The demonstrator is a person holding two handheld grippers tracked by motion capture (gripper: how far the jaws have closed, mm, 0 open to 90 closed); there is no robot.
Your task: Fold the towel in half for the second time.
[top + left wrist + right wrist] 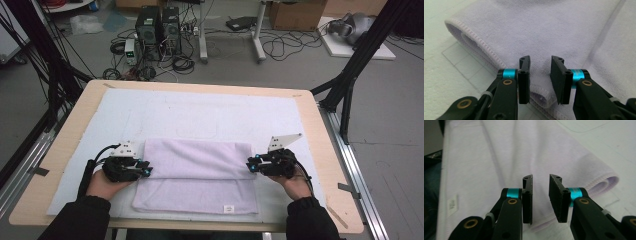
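Observation:
A lilac towel (197, 175) lies folded on the white mat, its upper layer folded down over the lower one. My left gripper (146, 171) sits at the towel's left edge, level with the fold. In the left gripper view, that gripper (541, 75) is open, and the towel's (536, 30) hemmed edge lies in the gap, untouched by the pads. My right gripper (251, 166) is at the towel's right edge. In the right gripper view it (541, 195) stands open over the towel's (499, 157) hem, with nothing pinched.
The white mat (200, 112) covers most of the wooden table (65, 145). A small white label (228, 208) sits near the towel's front edge. Beyond the table, computers (157, 30) and cables are on the floor, and black stand legs (350, 75) rise at the right.

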